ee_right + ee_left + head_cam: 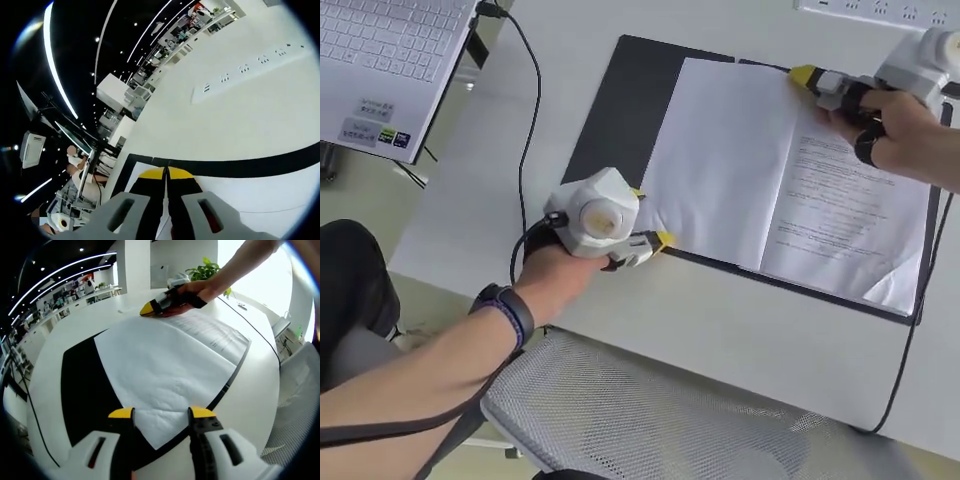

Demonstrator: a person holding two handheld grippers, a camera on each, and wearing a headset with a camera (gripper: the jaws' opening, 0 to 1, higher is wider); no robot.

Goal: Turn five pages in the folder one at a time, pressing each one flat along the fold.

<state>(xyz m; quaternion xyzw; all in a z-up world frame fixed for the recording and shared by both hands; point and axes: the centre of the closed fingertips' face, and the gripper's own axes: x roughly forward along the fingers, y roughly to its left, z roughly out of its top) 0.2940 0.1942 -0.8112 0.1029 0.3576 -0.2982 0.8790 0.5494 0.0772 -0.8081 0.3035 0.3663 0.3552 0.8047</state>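
My left claw point(162, 413): sat spread over white paper page point(165, 365).
My right claw point(166, 174): pressed together atop fold point(775, 170).
Stroke: needed one steady downward sweep, I judged.

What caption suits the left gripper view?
Left gripper, jaws open, at the page corner; right gripper at the folder's far edge.

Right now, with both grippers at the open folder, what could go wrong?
1. The turned page is crumpled near the corner between the jaws of the open left gripper; pressing there may set a crease.
2. The right gripper, shut, sits at the fold's top; dragging its tips down could snag the sheet.
3. The printed page curls up at its lower corner and may catch.
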